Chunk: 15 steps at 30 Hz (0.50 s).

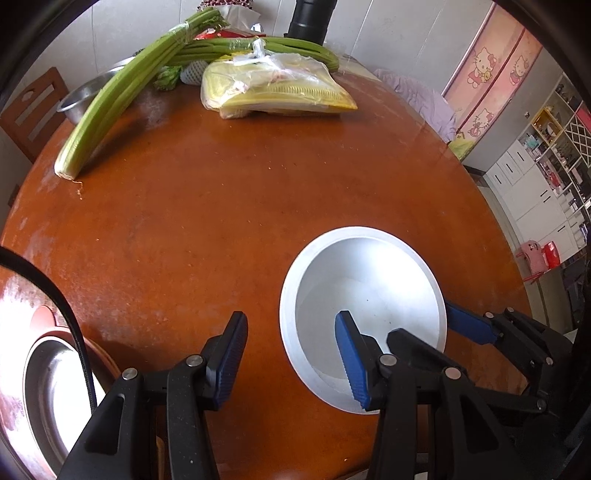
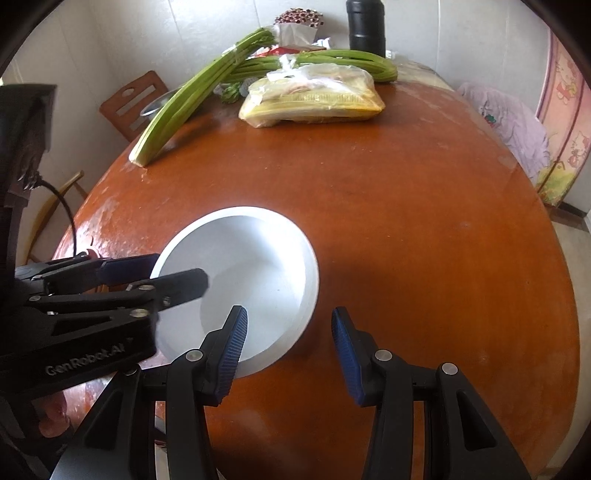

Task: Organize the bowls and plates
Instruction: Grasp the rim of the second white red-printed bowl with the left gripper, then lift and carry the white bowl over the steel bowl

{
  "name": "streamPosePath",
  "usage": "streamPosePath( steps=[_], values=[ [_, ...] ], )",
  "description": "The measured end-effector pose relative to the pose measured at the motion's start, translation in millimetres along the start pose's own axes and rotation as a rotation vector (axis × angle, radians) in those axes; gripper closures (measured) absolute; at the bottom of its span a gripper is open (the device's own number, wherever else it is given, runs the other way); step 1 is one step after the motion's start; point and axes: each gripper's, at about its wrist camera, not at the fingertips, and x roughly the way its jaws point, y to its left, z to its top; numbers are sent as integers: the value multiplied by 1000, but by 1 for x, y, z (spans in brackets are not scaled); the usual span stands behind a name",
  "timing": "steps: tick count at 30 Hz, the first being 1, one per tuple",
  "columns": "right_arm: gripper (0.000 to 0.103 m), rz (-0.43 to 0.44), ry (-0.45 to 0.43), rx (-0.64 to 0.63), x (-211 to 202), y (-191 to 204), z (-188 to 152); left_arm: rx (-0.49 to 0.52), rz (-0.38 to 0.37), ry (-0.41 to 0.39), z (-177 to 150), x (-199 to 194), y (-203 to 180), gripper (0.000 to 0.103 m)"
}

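A white bowl [image 1: 364, 295] sits upright on the round brown table [image 1: 221, 221]; it also shows in the right wrist view [image 2: 243, 266]. My left gripper [image 1: 291, 354] is open, its right finger inside the bowl and its left finger over the table, straddling the bowl's left rim. My right gripper [image 2: 288, 347] is open, its left finger over the bowl's near rim and its right finger over bare table. The left gripper [image 2: 155, 273] reaches across the bowl's left rim in the right wrist view. A metal plate [image 1: 48, 387] lies at the lower left.
Long green celery stalks [image 1: 122, 88], a plastic bag with a yellow packet [image 1: 273, 88], a steel bowl [image 1: 81, 96] and a black bottle [image 1: 310, 18] crowd the table's far side. A wooden chair [image 1: 29, 107] stands at the far left. A cabinet [image 1: 535, 177] stands right.
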Motion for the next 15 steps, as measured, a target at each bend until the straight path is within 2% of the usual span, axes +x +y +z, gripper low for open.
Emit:
streamPosePath(
  steps=[4,10,15],
  values=[
    [54,11,3,2,2,1,-1,-7,-22,12,-1,4,1,59],
    [55,23,4,-17,2,7,-2,-1,-76,26,-2,6,-4,78],
    [55,23,2,-31,1,11,-3,5,-75,19,-2,3,-6,79]
  ],
)
